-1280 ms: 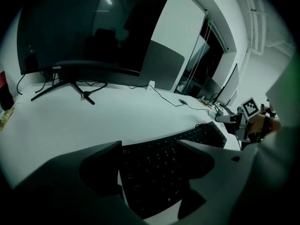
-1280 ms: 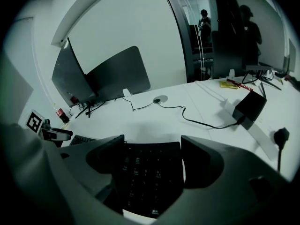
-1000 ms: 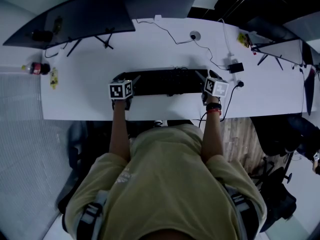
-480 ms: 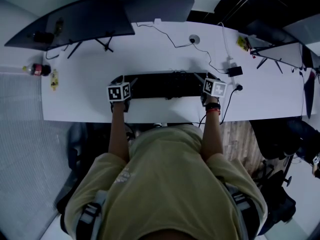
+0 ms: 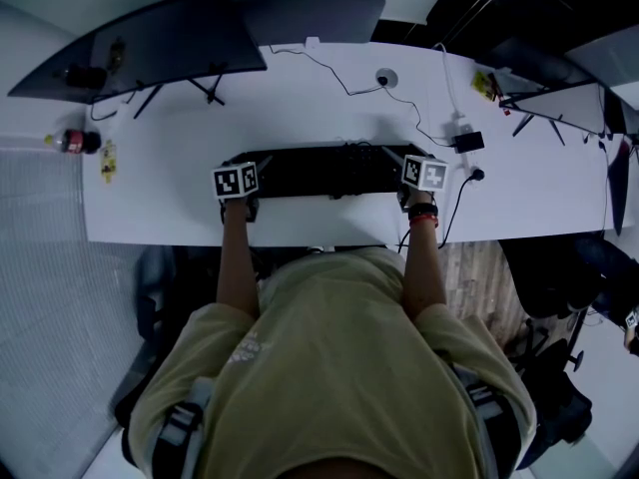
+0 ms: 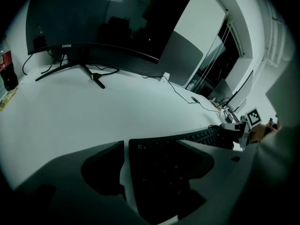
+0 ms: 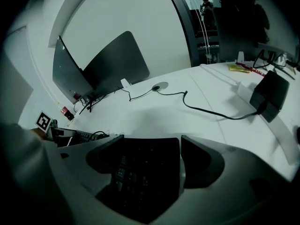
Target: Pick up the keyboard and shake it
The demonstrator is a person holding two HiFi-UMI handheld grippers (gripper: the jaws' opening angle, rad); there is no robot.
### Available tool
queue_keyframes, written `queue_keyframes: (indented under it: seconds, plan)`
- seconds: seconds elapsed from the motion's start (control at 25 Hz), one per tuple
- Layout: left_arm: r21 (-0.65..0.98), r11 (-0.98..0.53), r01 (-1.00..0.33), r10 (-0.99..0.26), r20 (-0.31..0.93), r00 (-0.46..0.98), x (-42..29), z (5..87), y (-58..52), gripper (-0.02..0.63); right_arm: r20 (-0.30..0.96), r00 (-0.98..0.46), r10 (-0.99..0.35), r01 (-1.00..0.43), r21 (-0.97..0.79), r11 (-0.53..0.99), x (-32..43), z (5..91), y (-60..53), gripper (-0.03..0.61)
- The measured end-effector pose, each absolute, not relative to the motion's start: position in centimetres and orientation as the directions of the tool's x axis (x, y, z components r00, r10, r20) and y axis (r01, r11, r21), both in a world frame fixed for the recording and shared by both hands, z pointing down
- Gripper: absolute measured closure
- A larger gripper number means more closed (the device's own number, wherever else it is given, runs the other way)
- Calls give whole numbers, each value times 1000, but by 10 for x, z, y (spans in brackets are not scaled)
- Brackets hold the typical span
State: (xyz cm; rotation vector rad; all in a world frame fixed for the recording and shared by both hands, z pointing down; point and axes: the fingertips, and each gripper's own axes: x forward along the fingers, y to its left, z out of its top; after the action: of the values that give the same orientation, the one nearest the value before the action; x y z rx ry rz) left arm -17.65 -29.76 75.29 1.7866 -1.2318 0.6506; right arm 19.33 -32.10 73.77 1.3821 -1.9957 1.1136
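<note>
Black keyboard (image 5: 324, 171) lies on the white desk (image 5: 300, 108), near its front edge.
Left gripper (image 5: 245, 163) and right gripper (image 5: 407, 158) hold their jaws apart around its two ends; a curved monitor (image 5: 150, 38) and a cable (image 5: 329, 68) are behind.

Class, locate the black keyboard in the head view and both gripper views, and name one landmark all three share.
Head view: keyboard in the middle of the desk.
Left gripper view: lower centre, running off to the right.
Right gripper view: bottom centre, running off to the left.
Shared landmark: the curved monitor at the desk's far-left corner.
</note>
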Motion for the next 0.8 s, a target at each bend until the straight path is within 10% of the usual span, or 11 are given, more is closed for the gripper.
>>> queue_keyframes:
  seconds: [0.8]
  plan:
    - [332,-153,-931,-488,794,364,-172,741,-291,311,780,-341,-525,-937,-330,118,194,726,-318,202]
